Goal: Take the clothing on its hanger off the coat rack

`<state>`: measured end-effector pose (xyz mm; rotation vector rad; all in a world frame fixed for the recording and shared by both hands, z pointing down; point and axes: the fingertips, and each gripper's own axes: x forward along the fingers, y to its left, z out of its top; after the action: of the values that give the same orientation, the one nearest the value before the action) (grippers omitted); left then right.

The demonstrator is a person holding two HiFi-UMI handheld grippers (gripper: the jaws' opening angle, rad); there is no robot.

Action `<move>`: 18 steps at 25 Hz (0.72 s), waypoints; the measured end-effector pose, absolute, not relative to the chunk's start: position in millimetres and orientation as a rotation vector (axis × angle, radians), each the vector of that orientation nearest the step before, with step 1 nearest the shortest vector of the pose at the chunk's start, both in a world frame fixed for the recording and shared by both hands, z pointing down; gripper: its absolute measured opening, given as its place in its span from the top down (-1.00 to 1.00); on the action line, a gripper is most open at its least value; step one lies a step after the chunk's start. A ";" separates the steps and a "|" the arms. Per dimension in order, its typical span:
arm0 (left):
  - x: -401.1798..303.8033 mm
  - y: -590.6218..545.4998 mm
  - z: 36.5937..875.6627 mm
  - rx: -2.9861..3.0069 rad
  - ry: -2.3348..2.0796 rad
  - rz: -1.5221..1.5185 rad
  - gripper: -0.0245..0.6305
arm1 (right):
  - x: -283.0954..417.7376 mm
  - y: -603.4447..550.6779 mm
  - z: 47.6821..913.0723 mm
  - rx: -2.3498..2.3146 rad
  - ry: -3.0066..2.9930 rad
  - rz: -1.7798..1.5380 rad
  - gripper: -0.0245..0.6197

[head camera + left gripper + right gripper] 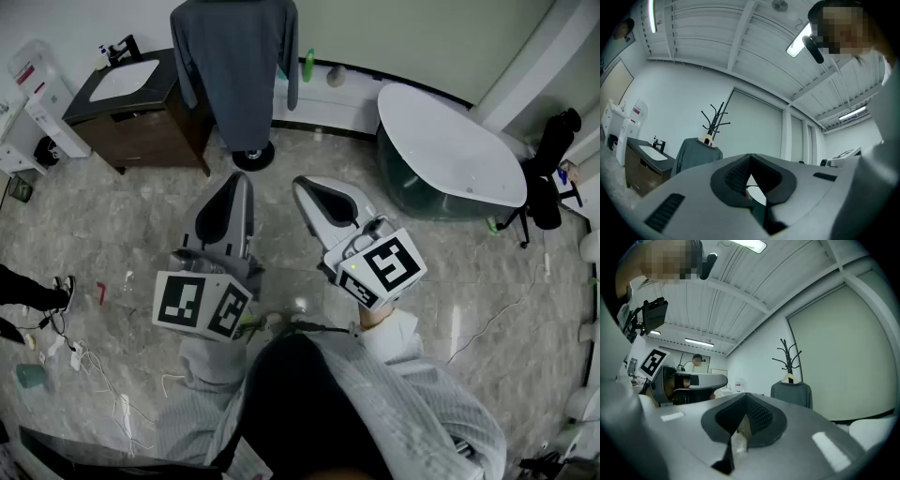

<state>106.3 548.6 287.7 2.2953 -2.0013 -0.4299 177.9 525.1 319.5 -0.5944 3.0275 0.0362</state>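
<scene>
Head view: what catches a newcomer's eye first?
The grey top hangs on the coat rack, top centre. Below it, the left gripper and right gripper sit side by side, both shut and empty, pointing toward it. A white bathtub stands at right.

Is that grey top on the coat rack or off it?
On. The top hangs from its pale hanger, which is hooked on the rack.

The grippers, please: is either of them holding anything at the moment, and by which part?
Nothing is held. The left gripper and the right gripper are both shut and empty; the grey sweater hangs on its hanger on the coat rack.
</scene>
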 end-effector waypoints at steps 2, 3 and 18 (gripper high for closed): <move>110.6 547.3 289.5 2.300 -2.001 -0.425 0.91 | 179.7 524.7 322.6 -0.594 3.034 0.039 0.92; 112.4 546.6 290.3 2.301 -2.002 -0.422 0.91 | 180.5 524.4 323.8 -0.594 3.036 0.040 0.92; 142.6 514.9 287.9 2.322 -2.030 -0.415 0.91 | 208.3 501.4 320.7 -0.541 3.015 0.065 0.92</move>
<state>142.6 514.9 287.9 2.3216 -2.0296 -0.4155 208.3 501.4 320.7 -0.5415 3.0146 0.0654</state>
